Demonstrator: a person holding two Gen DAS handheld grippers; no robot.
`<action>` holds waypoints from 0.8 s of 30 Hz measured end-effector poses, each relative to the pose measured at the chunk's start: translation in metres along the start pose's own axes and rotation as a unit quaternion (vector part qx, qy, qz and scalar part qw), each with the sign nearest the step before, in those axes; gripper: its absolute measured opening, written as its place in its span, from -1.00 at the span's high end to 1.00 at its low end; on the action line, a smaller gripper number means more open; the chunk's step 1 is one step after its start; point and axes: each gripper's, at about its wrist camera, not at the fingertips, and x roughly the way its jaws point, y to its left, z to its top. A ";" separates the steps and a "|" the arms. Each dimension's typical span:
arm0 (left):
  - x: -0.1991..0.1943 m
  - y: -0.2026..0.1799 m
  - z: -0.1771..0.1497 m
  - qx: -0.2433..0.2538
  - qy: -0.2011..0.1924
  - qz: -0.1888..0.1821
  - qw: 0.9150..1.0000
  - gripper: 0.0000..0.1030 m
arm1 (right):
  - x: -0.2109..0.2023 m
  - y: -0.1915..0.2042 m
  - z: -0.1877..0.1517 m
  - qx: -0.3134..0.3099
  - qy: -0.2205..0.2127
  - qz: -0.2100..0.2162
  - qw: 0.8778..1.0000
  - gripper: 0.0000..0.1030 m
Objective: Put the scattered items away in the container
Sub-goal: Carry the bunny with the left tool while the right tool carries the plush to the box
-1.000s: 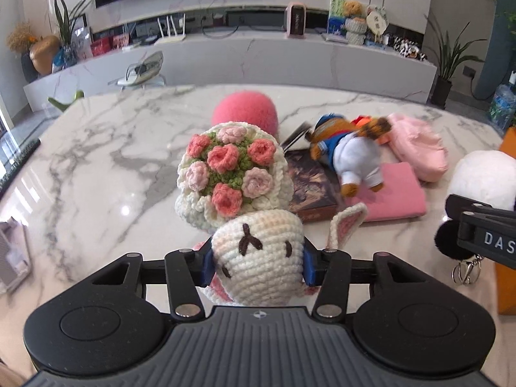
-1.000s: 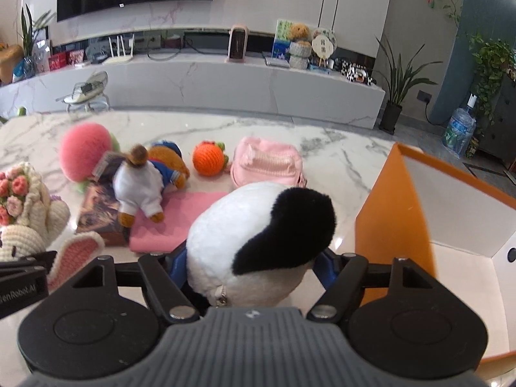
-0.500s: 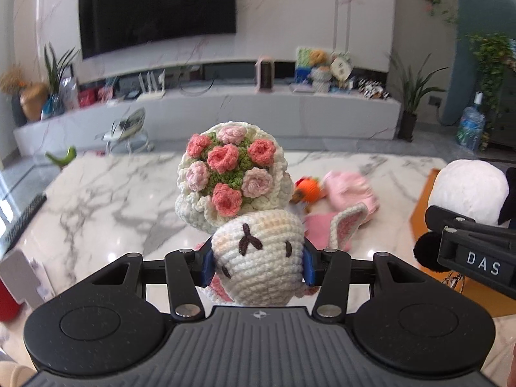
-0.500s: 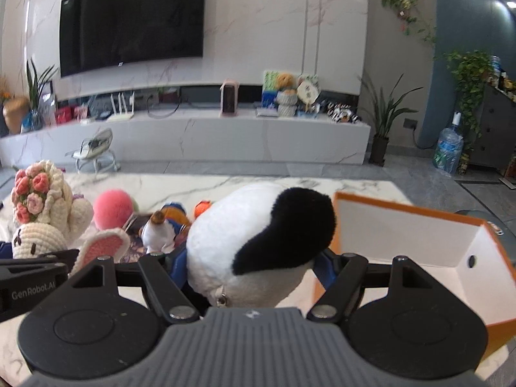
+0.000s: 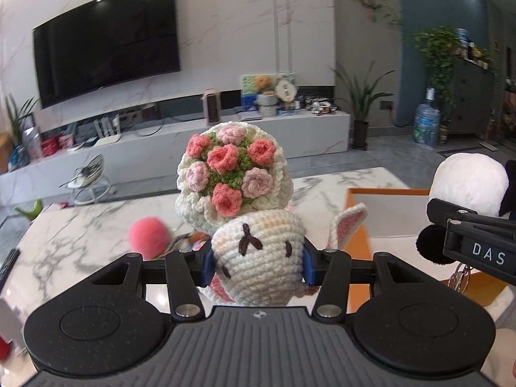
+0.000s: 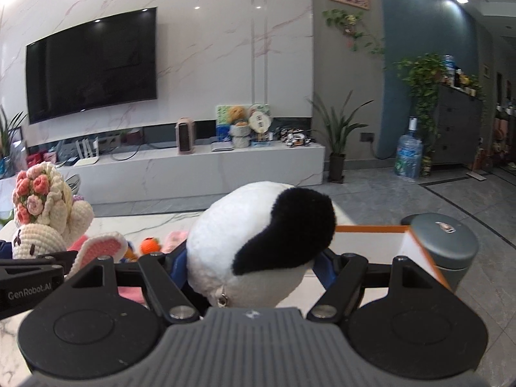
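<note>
A: Start with the left wrist view. What did the container hold?

B: The orange box (image 5: 358,222) stood on the marble surface (image 5: 71,245) to the right, behind the toy. Only part of its pale inside showed, and nothing lay in that part. The left hand-held gripper (image 5: 258,266) had its blue pads pressed on both sides of the crochet bunny (image 5: 258,258), jaws about halfway closed, with the bunny's rose bouquet (image 5: 230,174) standing above the head.

A: And the other gripper?

B: At the right edge, the right hand-held gripper (image 5: 477,242) carried the white and black plush (image 5: 467,183) over the box.

A: Compared with a second earlier?

B: The view had swung up. The surface had filled the frame then; now the television (image 5: 106,45) and wall took the top half, and the box had come into sight. The pink ball (image 5: 149,238) remained on the surface, lower left.

A: Now the right wrist view.

B: The right hand-held gripper (image 6: 250,266) was clamped on the plush (image 6: 261,242), jaws roughly half open around it. The box's orange rim (image 6: 371,227) showed just behind the plush; what could be seen inside was bare. A grey cylinder (image 6: 443,248) blocked the box's right corner. The bunny (image 6: 35,242) hung at the left in the other gripper.

A: The difference?

B: Earlier the box's open interior was wide at the right; now only a strip showed. Neither grip had changed.
</note>
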 end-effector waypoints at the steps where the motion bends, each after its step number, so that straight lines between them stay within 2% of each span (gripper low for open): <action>1: 0.001 -0.007 0.003 0.004 -0.001 -0.006 1.000 -0.11 | 0.001 -0.006 0.001 0.002 0.000 -0.003 1.000 -0.47; 13: 0.038 -0.075 0.021 0.045 0.006 -0.079 0.996 -0.11 | 0.029 -0.075 0.009 0.005 0.007 -0.028 1.000 -0.47; 20: 0.074 -0.104 0.022 0.063 0.033 -0.112 0.991 -0.11 | 0.063 -0.107 0.008 0.004 0.030 -0.031 0.999 -0.47; 24: 0.096 -0.118 0.021 0.072 0.052 -0.129 0.988 -0.11 | 0.090 -0.120 0.004 -0.003 0.064 -0.032 0.997 -0.47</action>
